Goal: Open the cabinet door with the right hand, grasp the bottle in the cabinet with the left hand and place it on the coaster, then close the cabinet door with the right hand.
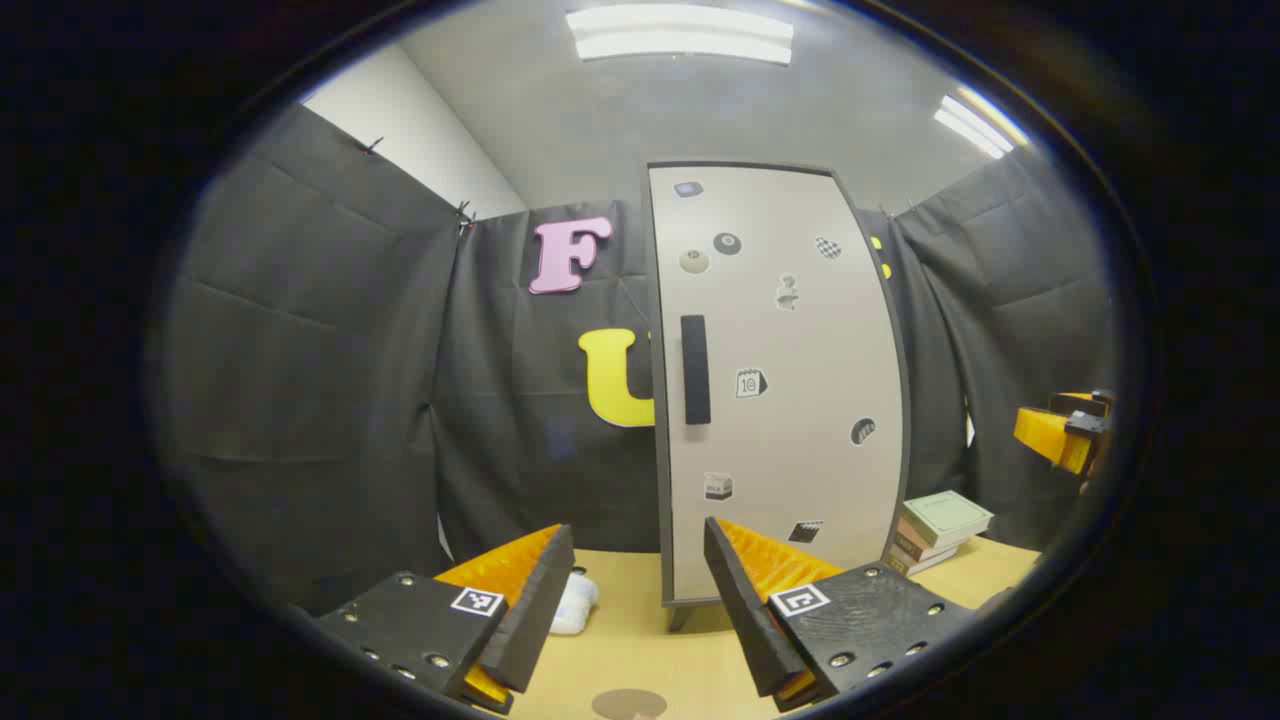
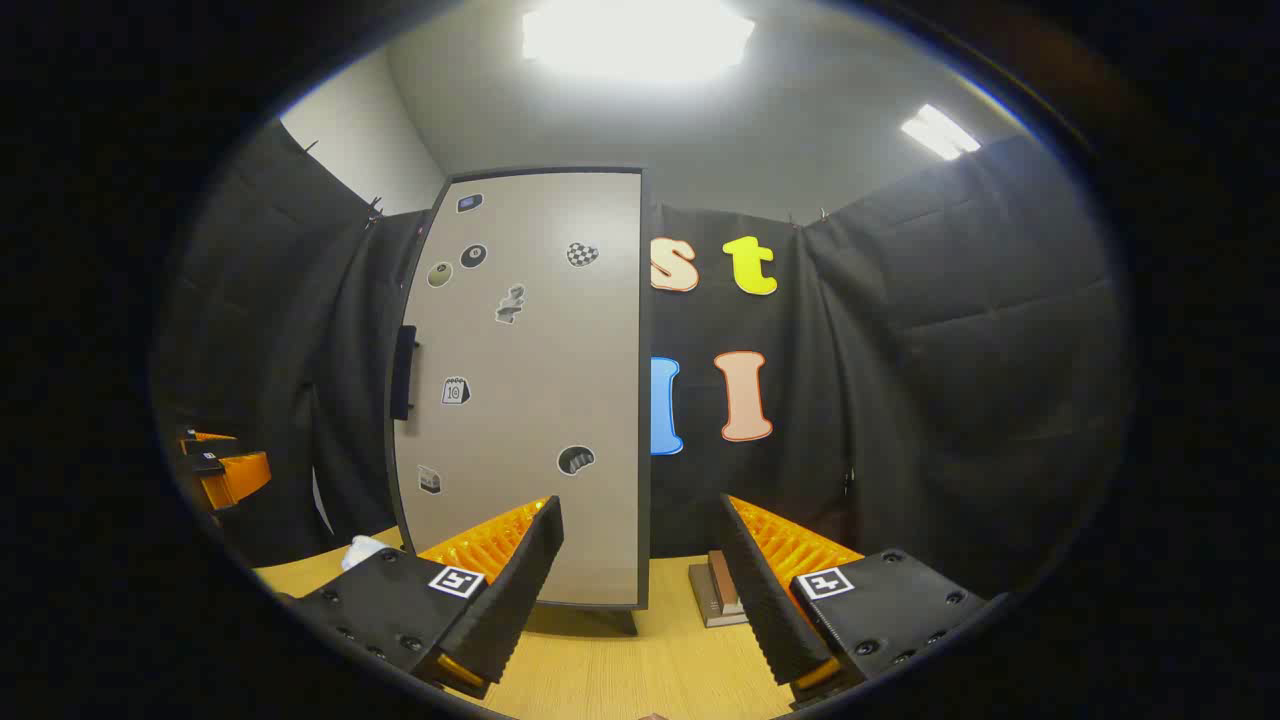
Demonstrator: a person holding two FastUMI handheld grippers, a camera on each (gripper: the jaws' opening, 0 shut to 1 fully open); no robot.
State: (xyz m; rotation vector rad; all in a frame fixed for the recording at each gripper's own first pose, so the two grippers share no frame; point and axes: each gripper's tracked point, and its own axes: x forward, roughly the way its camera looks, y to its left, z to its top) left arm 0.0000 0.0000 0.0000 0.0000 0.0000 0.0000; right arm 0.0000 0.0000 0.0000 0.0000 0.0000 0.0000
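cabinet door [image 1: 780,380] shut, books [image 1: 940,525] seemingly beside

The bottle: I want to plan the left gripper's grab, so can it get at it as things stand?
Probably not: the cabinet door is shut, so the open left gripper faces only its front and handle.

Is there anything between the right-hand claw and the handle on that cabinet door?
Nothing. In the right gripper view, the open right gripper hangs before the shut cabinet door; just air and bare door panel reach to the handle.
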